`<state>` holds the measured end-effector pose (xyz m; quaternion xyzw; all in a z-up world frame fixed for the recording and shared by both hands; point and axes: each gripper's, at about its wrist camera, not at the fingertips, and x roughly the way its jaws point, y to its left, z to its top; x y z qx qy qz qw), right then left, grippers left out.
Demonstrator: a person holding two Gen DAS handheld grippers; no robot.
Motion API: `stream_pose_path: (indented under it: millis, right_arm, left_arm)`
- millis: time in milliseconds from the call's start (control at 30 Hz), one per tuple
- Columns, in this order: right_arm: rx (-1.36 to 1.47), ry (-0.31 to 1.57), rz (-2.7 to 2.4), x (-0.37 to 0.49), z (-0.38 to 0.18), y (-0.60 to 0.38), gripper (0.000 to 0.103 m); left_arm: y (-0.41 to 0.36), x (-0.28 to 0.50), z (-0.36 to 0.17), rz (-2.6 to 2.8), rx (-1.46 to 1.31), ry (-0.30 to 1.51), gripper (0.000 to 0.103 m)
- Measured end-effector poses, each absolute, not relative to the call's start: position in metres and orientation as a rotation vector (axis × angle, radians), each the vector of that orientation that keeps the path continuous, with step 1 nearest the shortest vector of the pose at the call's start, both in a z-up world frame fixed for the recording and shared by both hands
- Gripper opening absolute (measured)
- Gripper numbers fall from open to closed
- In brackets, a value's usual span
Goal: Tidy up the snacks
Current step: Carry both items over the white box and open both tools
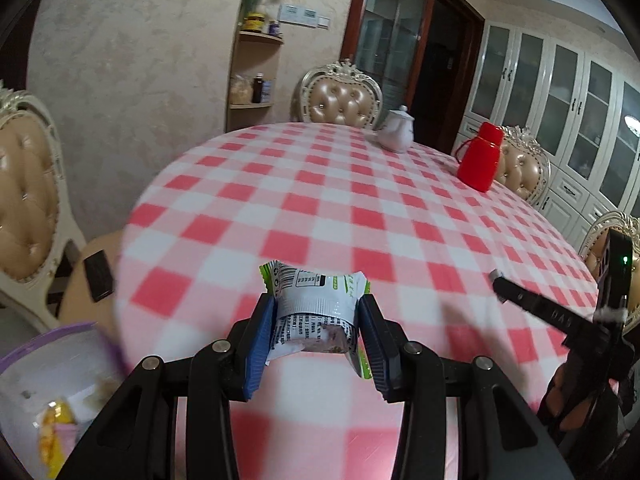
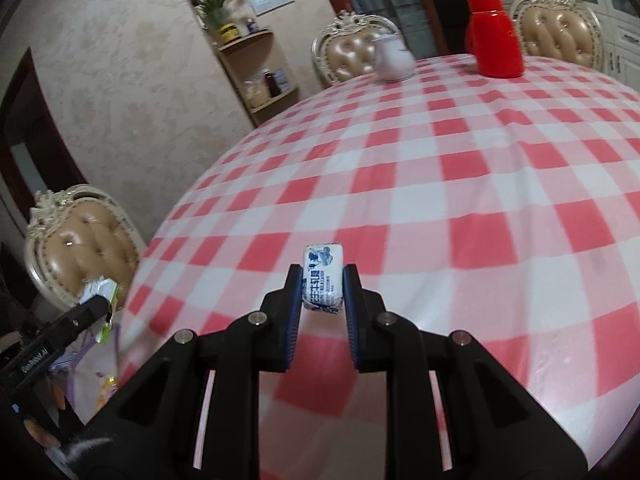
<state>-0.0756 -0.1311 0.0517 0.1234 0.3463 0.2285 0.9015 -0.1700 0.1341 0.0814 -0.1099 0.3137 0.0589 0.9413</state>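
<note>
**Checked cloth, two vessels at the far edge**

The surface (image 2: 460, 184) is a round top covered with a red-and-white checked cloth that drapes over its rim. A white ceramic teapot with a lid (image 1: 396, 131) stands near the far edge. A red plastic thermos jug with a handle (image 1: 481, 157) stands apart from it along that same far side.

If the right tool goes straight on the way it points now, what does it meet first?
Probably only the checked tablecloth. The right tool, shut on a small blue-and-white candy, points down at bare cloth. The white teapot and red flask stand much farther away.
</note>
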Motion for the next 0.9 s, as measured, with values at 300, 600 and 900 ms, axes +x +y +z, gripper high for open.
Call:
stream_pose_path:
  millis: [300,600,900]
  right_arm:
    - [0.234,0.738,0.658,-0.128,0.059,-0.077,0.024]
    - [0.017,0.722,0.869,-0.201,0.059,0.021,0.024]
    - [-0.095,0.731,0.985,-0.258,0.053,0.073,0.024]
  left_arm:
    - [0.193,-0.248,0.076,0.217,-0.221,0.63,0.044]
    - [0.238,-0.3,0.063,0.313,-0.257,0.635,0.044]
    - [0.267,-0.344,0.063,0.378,-0.265,0.587,0.044]
